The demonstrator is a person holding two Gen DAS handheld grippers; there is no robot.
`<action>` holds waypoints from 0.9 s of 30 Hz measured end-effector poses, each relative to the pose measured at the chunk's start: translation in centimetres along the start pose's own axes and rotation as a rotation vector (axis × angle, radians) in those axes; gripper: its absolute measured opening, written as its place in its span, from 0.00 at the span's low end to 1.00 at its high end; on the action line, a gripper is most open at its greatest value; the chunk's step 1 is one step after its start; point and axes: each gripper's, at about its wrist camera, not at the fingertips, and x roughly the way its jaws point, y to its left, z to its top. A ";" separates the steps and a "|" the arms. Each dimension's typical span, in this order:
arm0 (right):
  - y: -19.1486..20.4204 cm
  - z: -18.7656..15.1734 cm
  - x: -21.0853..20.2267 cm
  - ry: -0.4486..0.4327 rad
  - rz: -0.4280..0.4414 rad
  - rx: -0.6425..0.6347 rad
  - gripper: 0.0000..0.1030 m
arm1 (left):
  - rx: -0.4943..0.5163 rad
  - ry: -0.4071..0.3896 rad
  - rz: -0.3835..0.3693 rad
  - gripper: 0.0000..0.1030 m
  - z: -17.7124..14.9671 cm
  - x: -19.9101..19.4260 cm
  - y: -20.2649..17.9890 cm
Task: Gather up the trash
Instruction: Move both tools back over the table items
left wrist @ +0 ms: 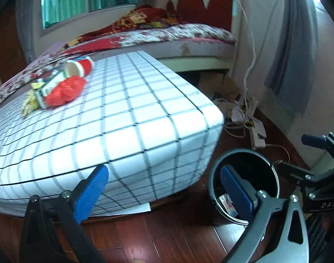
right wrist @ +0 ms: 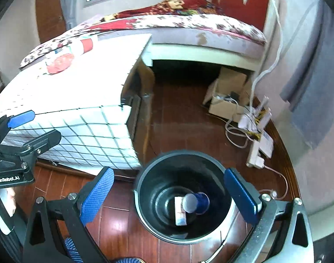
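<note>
Bin: black trash bin (right wrist: pixel 184 197) is standing on the wood floor (right wrist: pixel 184 114), just right of the near corner of the checked counter (left wrist: pixel 127 118).
In the bin: a blue cup (right wrist: pixel 196 201) and a small carton (right wrist: pixel 180 213) are lying at the bottom; I judge these collected.
Left on the counter: red paper cup (left wrist: pixel 79 66), red crumpled bag (left wrist: pixel 65 91), green-and-white box (left wrist: pixel 49 87) and yellow wrapper (left wrist: pixel 30 102) are sitting bunched at the far left.
Right tongs (right wrist: pixel 167 197): hanging over the bin mouth, spread wide, gripping nothing.
Left tongs (left wrist: pixel 164 188): spread wide and empty, hanging near the counter's near edge.
Progress: roughly a third in, by my judgement; four pieces are waiting.
</note>
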 end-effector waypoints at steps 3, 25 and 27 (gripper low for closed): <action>2.1 1.4 -0.1 -0.024 0.026 -0.031 0.99 | -0.034 -0.019 0.024 1.00 0.4 -0.9 2.0; 21.5 16.3 6.1 -0.124 0.269 -0.278 0.97 | -0.276 -0.069 0.305 0.99 1.7 -2.4 22.9; 22.4 17.7 7.5 -0.120 0.271 -0.291 0.93 | -0.292 -0.065 0.318 0.99 2.3 -1.4 24.8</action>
